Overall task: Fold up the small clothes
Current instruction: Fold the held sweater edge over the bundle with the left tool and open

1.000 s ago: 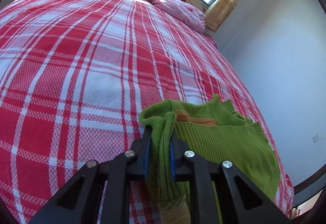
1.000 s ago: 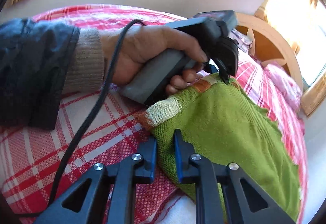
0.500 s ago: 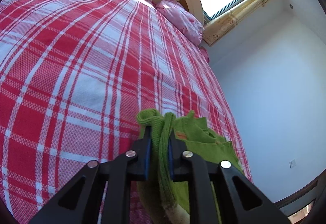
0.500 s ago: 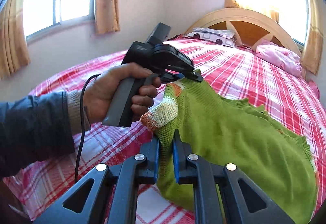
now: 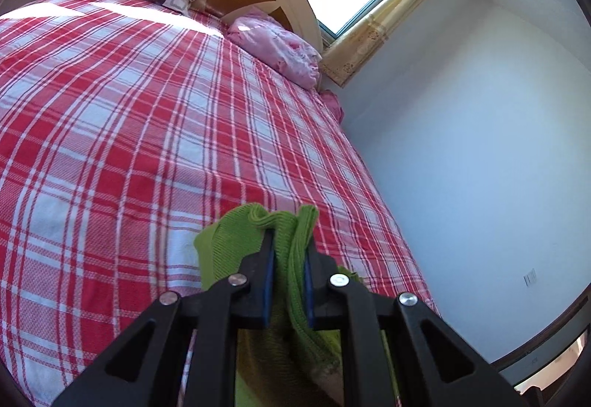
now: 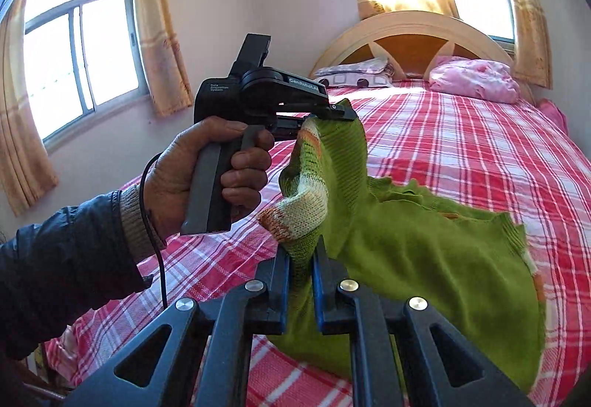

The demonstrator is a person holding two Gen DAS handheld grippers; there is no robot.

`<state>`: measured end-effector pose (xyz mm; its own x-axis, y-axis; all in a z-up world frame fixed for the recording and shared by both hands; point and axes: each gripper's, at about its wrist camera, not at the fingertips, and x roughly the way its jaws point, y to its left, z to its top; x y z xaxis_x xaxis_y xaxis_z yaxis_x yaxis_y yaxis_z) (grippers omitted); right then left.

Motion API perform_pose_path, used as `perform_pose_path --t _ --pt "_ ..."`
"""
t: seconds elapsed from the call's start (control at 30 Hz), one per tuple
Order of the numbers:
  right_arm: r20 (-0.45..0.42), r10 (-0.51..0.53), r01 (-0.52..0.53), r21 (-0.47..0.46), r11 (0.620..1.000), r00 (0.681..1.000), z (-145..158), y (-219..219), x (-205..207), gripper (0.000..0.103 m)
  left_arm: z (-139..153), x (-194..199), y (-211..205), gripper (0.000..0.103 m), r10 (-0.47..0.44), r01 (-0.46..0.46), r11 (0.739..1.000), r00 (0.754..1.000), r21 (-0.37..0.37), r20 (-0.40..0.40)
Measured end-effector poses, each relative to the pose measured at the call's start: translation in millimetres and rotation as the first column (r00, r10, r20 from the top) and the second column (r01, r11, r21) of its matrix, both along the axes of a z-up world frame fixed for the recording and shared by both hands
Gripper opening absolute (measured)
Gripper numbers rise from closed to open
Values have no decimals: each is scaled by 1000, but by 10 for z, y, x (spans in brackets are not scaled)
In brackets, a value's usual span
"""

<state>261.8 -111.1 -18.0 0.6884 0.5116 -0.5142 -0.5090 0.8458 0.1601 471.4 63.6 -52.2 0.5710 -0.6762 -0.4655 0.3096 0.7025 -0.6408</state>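
Through my left wrist camera, my left gripper (image 5: 289,251) is clenched on a bunched edge of the green knit sweater (image 5: 236,240), held above the red plaid bedspread (image 5: 129,133).

Through my right wrist camera, my right gripper (image 6: 300,259) pinches the sweater's striped cuff (image 6: 299,211). My left hand (image 6: 207,170) lifts the other edge; the rest drapes onto the bedspread.

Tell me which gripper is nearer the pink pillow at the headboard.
Left, as far as the views show. The left gripper holds the green sweater farther up the bed toward the pink pillow; the right gripper grips it nearer the foot.
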Motion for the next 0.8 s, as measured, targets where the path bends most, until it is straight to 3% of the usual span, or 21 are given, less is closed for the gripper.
perform_pose_path --t 0.27,0.63,0.8 --pt "-29 -56 58 64 996 998 17 -595 -64 9 228 -43 -627 13 -65 61 995 997 78 45" --pt "-116 -142 156 126 980 983 -135 -1343 -134 9 153 -13 -1479 13 -173 170 976 985 137 16" --pt "-203 -176 208 150 967 963 -383 -1620 -123 9 24 -33 -1842 13 -197 190 959 980 211 9"
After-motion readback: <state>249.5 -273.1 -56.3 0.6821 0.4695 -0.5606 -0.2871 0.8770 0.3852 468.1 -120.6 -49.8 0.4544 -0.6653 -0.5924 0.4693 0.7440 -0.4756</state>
